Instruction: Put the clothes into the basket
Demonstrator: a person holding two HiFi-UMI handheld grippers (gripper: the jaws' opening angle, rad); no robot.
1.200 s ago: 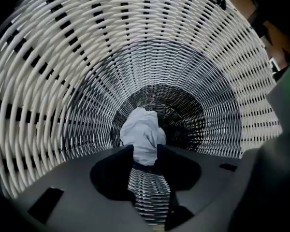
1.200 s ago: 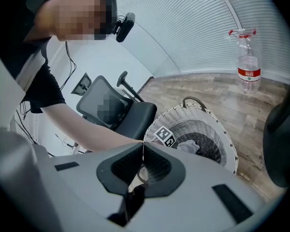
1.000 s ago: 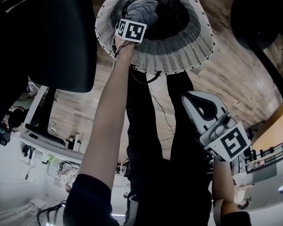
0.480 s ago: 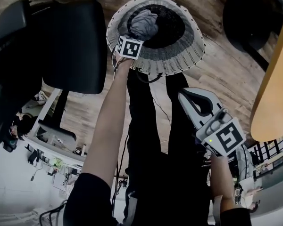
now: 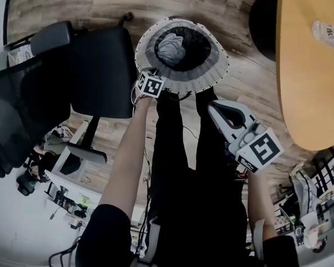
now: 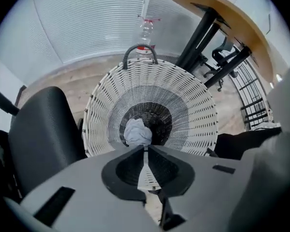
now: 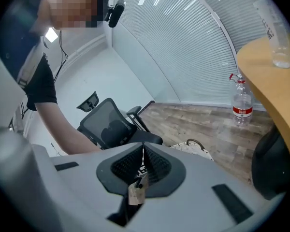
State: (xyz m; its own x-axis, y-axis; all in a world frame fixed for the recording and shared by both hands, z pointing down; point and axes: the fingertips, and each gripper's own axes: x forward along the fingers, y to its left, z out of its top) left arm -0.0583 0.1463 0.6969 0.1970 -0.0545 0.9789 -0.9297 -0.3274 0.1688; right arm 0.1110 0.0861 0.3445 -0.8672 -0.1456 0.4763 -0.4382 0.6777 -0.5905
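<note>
A white wicker basket (image 5: 211,65) stands on the wooden floor with a crumpled grey garment (image 5: 171,49) on its dark bottom. In the left gripper view the garment (image 6: 137,132) lies deep in the basket (image 6: 193,110), well below my left gripper (image 6: 145,150). Its jaws have just been closing and now meet with nothing between them. In the head view the left gripper (image 5: 151,84) hovers by the basket's near rim. My right gripper (image 5: 212,108) is shut and empty, held off to the basket's right; in its own view the right gripper (image 7: 143,148) points over the basket's rim (image 7: 195,148).
A black office chair (image 5: 72,77) stands left of the basket. A round wooden table (image 5: 312,65) with a clear plastic bottle (image 5: 328,31) on it is at the right. A water bottle (image 6: 145,30) stands on the floor beyond the basket. My legs are directly below.
Both grippers have risen away from the basket. The left one was over the garment inside the rim and is now up by the near rim. The table has come into view.
</note>
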